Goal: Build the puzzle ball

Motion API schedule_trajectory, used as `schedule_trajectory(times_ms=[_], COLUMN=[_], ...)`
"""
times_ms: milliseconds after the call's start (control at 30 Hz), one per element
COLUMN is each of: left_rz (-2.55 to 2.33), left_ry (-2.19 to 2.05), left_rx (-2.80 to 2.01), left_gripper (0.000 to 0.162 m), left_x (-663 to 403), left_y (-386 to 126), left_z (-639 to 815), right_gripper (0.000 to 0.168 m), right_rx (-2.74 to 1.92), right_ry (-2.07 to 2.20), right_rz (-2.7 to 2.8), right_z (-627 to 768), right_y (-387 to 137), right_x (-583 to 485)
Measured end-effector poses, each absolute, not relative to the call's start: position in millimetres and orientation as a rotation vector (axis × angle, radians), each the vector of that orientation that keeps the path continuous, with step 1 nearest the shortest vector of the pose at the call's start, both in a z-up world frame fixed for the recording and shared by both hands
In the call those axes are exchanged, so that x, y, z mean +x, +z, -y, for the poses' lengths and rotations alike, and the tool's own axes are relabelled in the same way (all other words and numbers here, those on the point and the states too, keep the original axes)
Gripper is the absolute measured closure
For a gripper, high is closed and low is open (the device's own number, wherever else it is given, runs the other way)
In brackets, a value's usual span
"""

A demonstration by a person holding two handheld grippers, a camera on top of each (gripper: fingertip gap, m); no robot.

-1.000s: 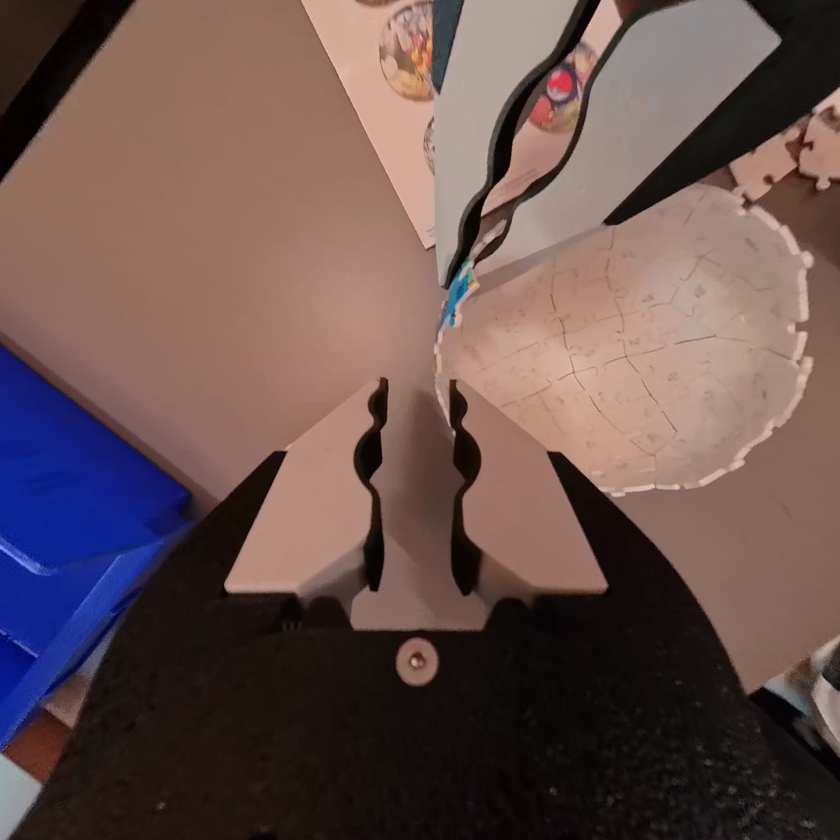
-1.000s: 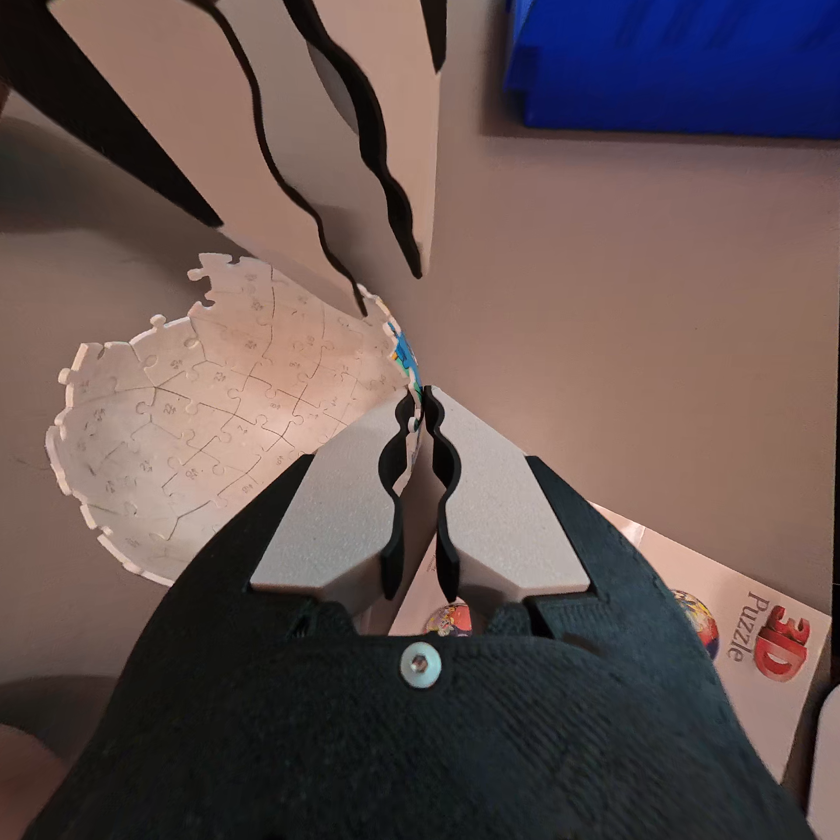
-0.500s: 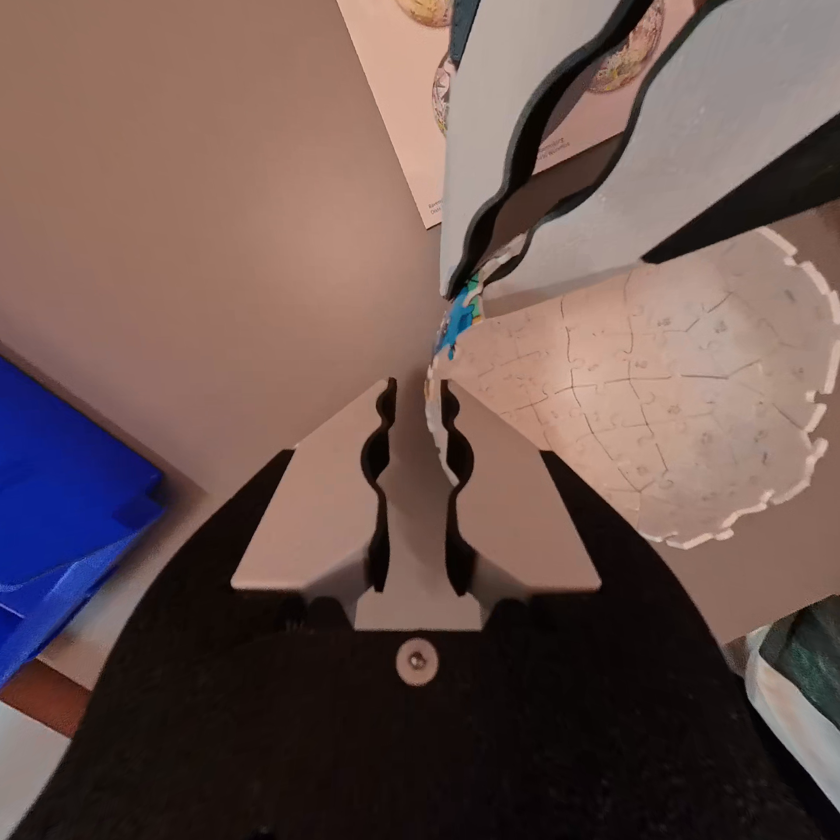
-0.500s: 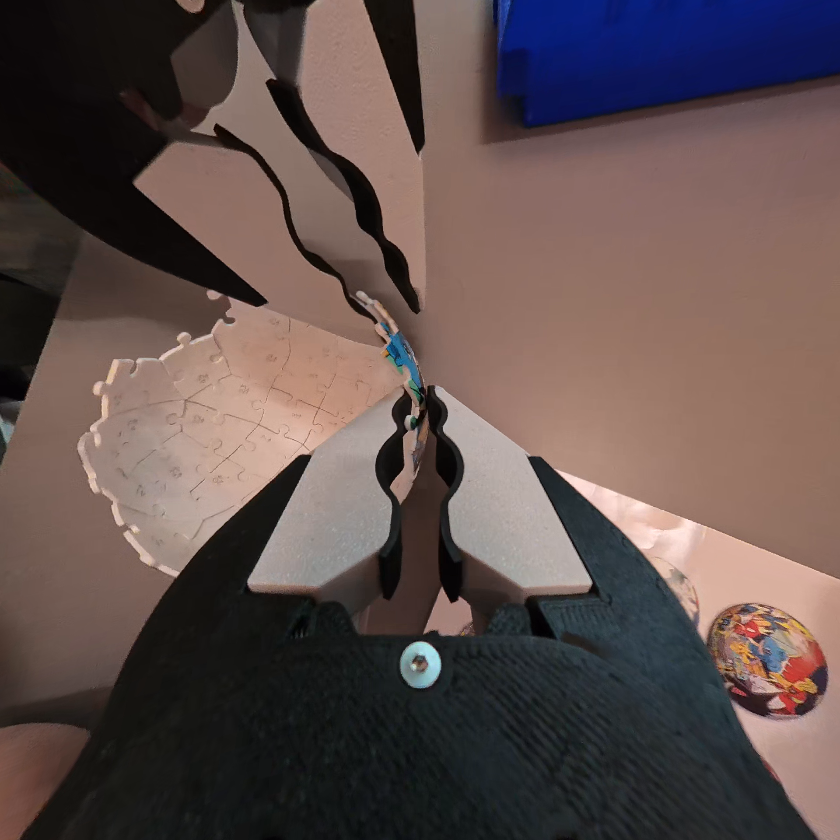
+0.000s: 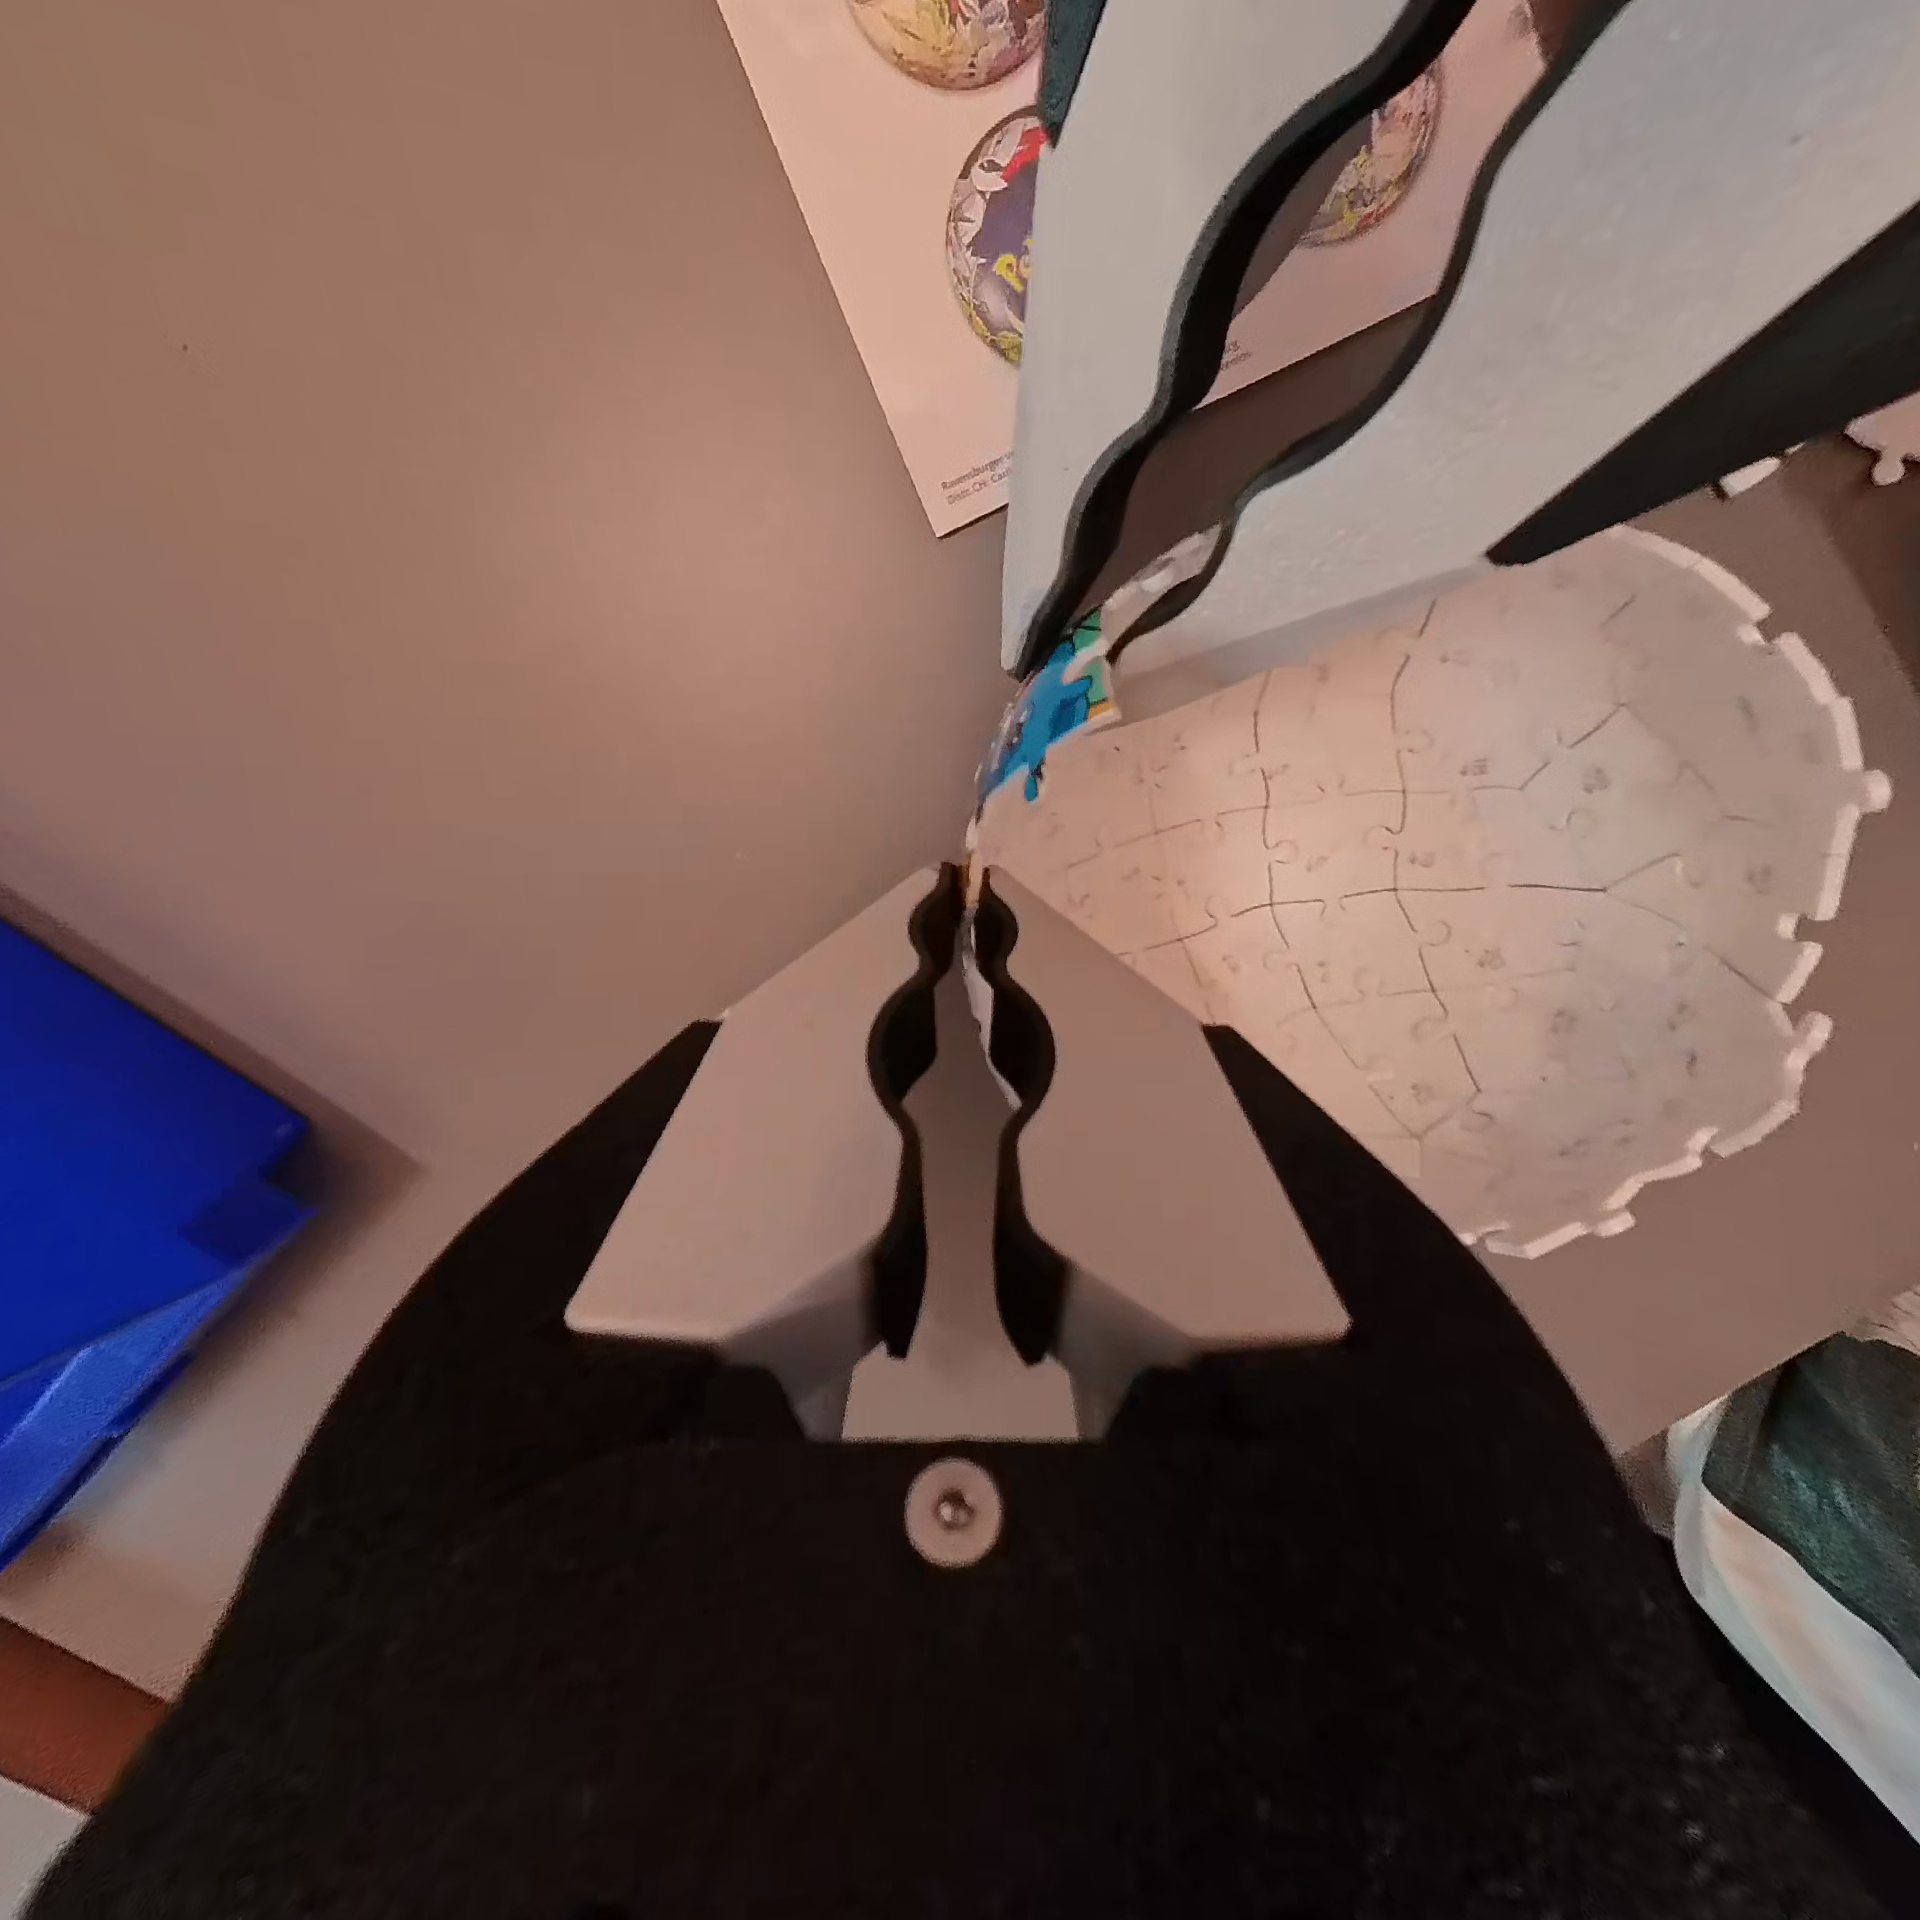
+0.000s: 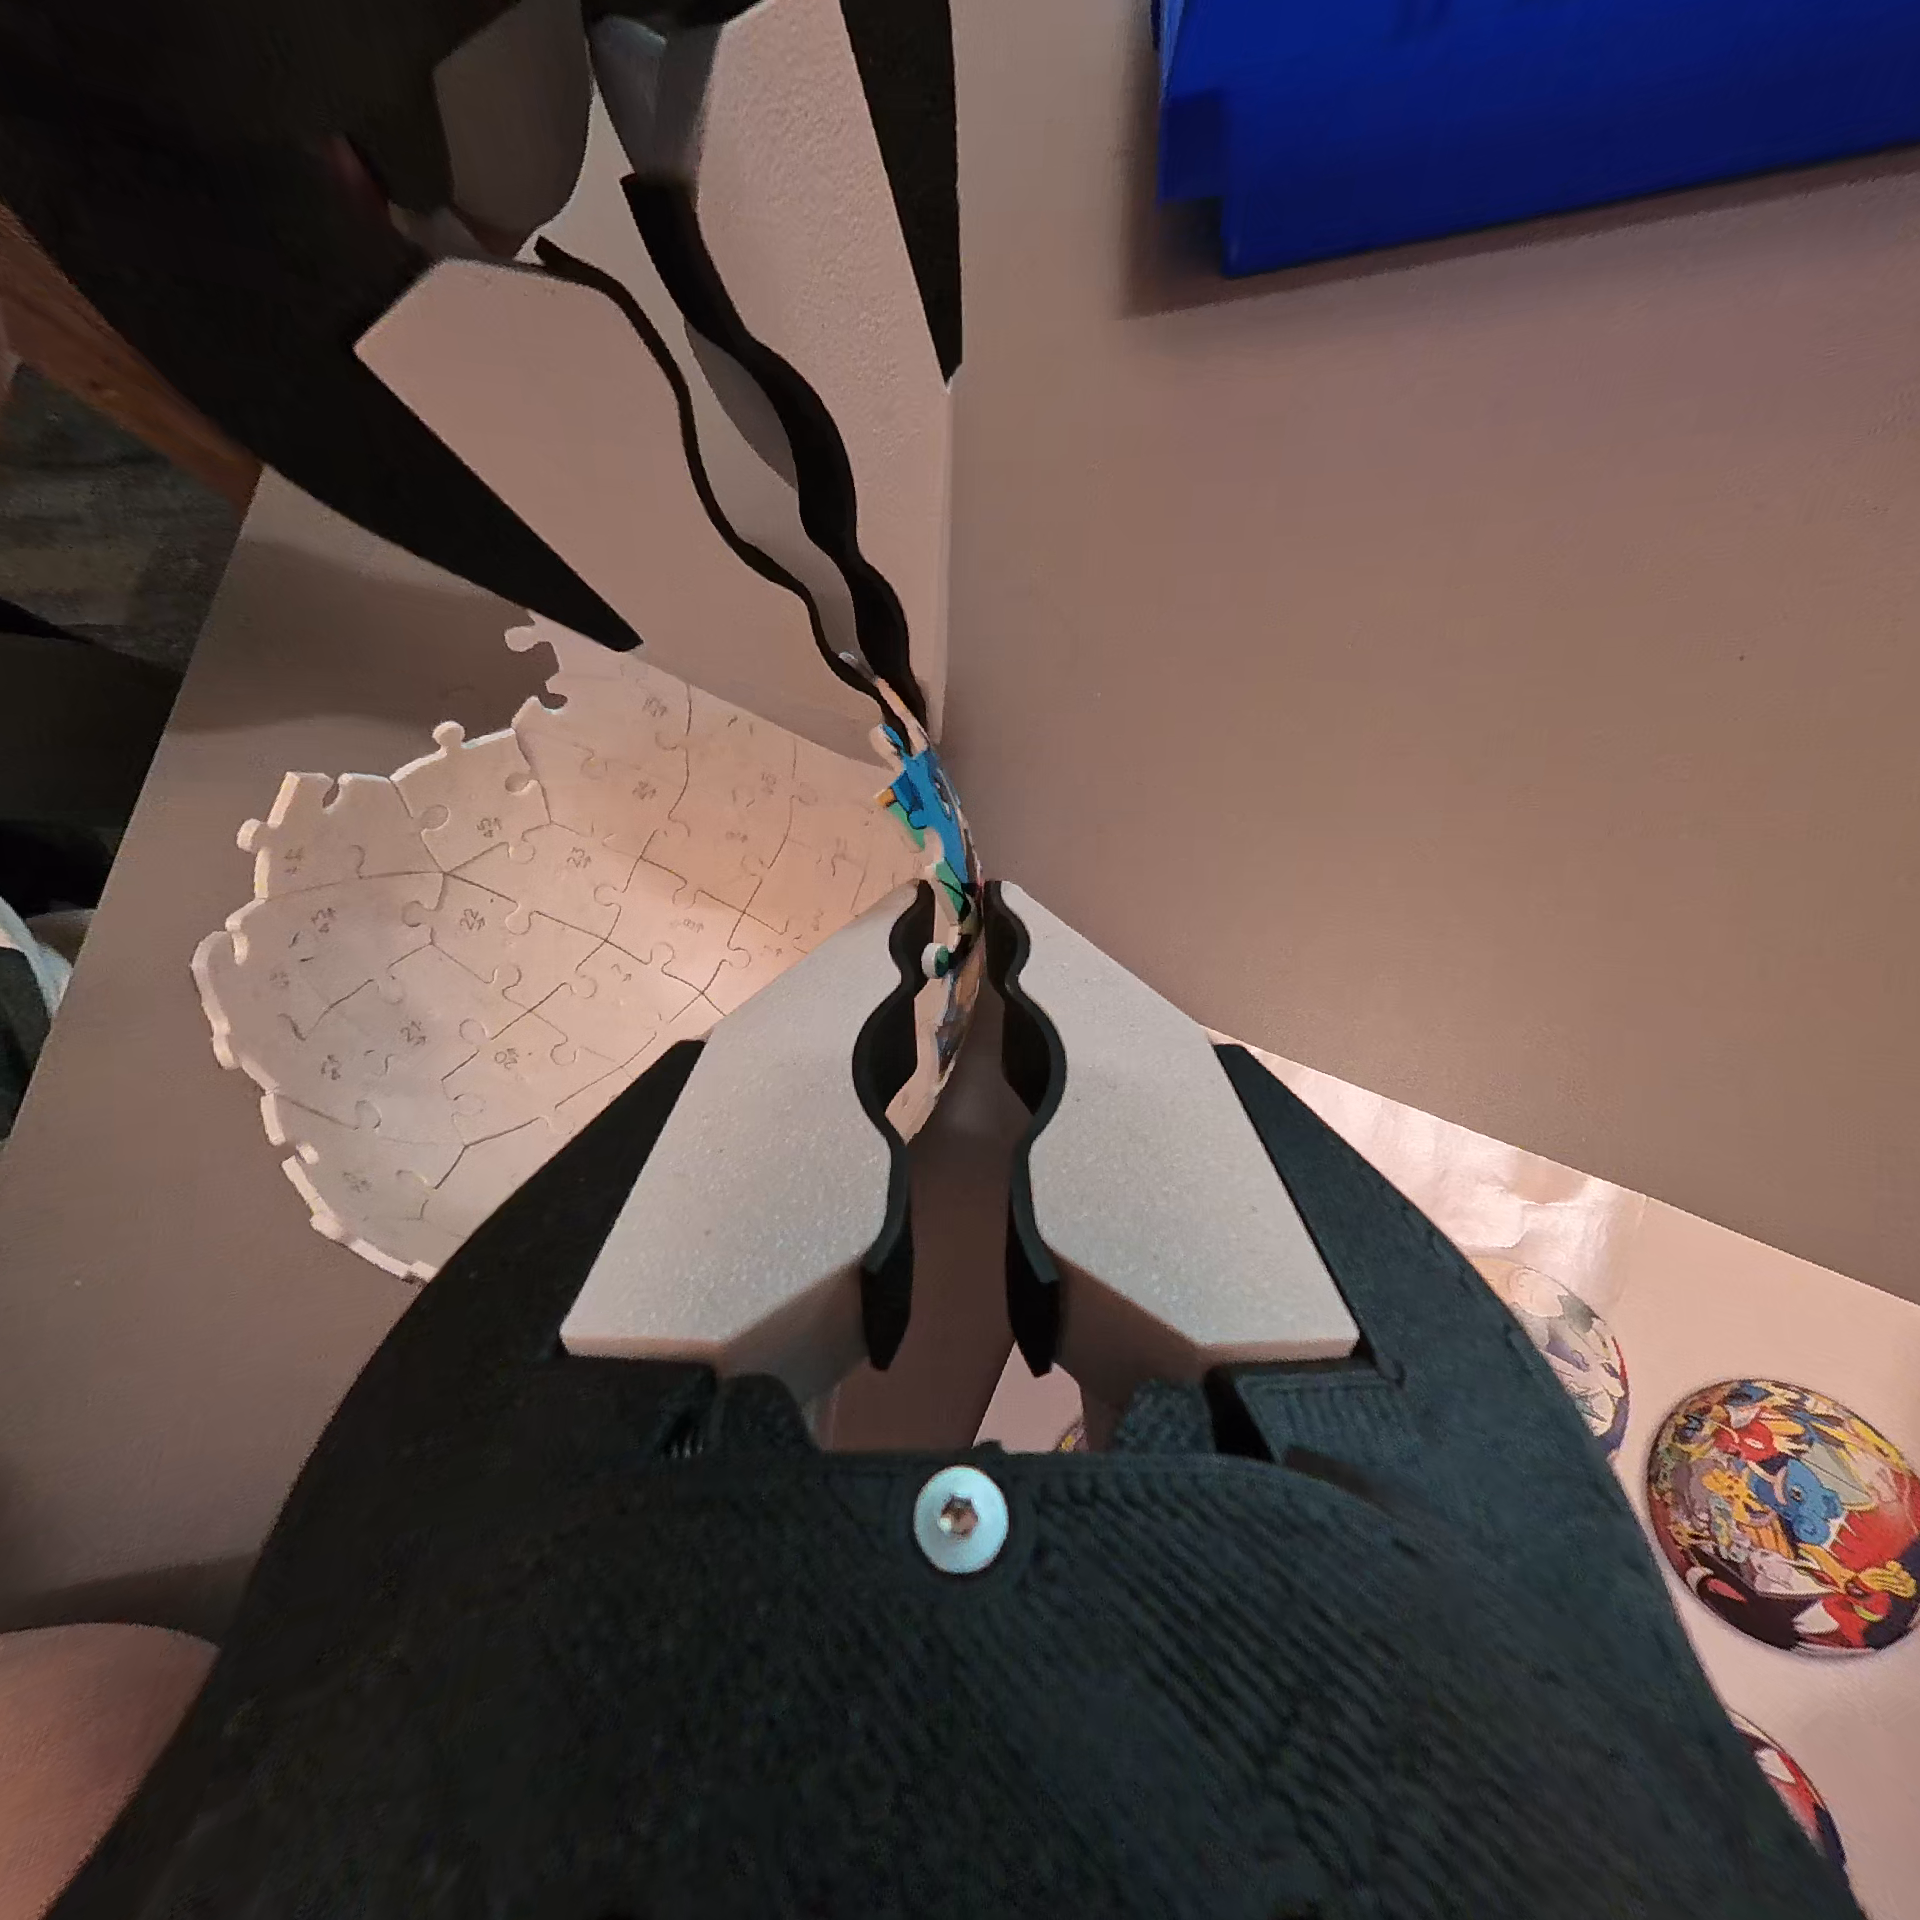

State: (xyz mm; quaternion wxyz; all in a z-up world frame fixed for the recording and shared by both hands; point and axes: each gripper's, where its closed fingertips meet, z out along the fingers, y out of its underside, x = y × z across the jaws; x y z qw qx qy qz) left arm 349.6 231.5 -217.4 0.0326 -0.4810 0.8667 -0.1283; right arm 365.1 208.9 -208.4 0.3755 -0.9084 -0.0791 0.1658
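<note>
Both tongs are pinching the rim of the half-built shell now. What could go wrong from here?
1. The left tongs and right tongs grip the puzzle shell at neighbouring points on one side of the rim; pulling apart or twisting may pop the interlocked pieces.
2. The far side hangs unsupported, so the shell could sag or split.
3. Only the fingertips bite; it may slip.
</note>
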Motion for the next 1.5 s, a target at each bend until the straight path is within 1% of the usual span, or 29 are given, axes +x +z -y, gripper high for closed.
schedule_trajectory(times_ms=[67, 100, 133, 167, 233, 367, 467, 633, 733, 867, 933, 1033, 1100, 1200, 1400, 1500], left_rz=[-2.654, -2.635, -2.617, -2.607, -2.600, -2.546, -2.536, -2.478, -2.398, -2.306, -2.293, -2.367, -2.459, -2.576, -2.614, -2.627], left_ry=[-0.425, -0.430, -0.425, -0.427, -0.492, -0.559, -0.547, -0.609, -0.775, -1.061, -1.156, -1.160, -1.096, -1.011, -1.191, -1.193], left_rx=[-1.493, -1.502, -1.509, -1.507, -1.484, -1.452, -1.434, -1.423, -1.402, -1.318, -1.289, -1.159, -1.030, -0.873, -0.800, -0.741], left_gripper=[0.162, 0.156, 0.140, 0.130, 0.131, 0.139, 0.141, 0.132, 0.126, 0.119, 0.111, 0.103, 0.090, 0.081, 0.080, 0.080], left_x=[351.2, 352.7, 353.6, 353.4, 352.7, 355.4, 355.0, 352.0, 339.9, 309.6, 294.1, 278.9, 274.3, 276.1, 295.1, 294.8], left_y=[-217.1, -216.3, -214.6, -211.9, -202.2, -185.8, -185.4, -182.4, -174.1, -172.0, -180.6, -204.3, -223.4, -242.0, -241.1, -243.1], left_z=[-231.0, -232.4, -235.5, -237.4, -234.8, -235.4, -236.5, -237.4, -239.1, -249.5, -257.6, -258.6, -252.8, -244.7, -221.8, -215.6], right_gripper=[0.161, 0.160, 0.159, 0.158, 0.156, 0.151, 0.139, 0.123, 0.117, 0.114, 0.108, 0.099, 0.097, 0.089, 0.082, 0.080], right_rx=[-2.327, -2.327, -2.330, -2.334, -2.341, -2.336, -2.331, -2.289, -2.238, -2.161, -2.135, -2.141, -2.216, -2.389, -2.333, -2.245], right_ry=[0.420, 0.420, 0.423, 0.422, 0.420, 0.416, 0.390, 0.350, 0.243, 0.098, 0.060, 0.044, 0.031, -0.075, -0.176, -0.121], right_rz=[0.202, 0.202, 0.204, 0.208, 0.212, 0.211, 0.206, 0.224, 0.198, 0.143, 0.132, 0.114, 0.115, 0.064, -0.191, -0.298], right_z=[-208.6, -208.3, -207.6, -206.9, -205.9, -206.2, -205.6, -202.4, -193.4, -169.3, -154.6, -135.8, -123.1, -95.9, -97.0, -116.9], right_y=[-208.8, -209.0, -209.5, -210.1, -211.3, -209.9, -207.8, -193.7, -170.9, -136.0, -122.9, -116.0, -126.2, -157.1, -215.9, -228.9], right_x=[365.7, 365.6, 365.5, 365.3, 365.0, 365.1, 367.6, 368.3, 377.5, 389.6, 387.4, 371.5, 354.4, 338.5, 302.7, 291.9])
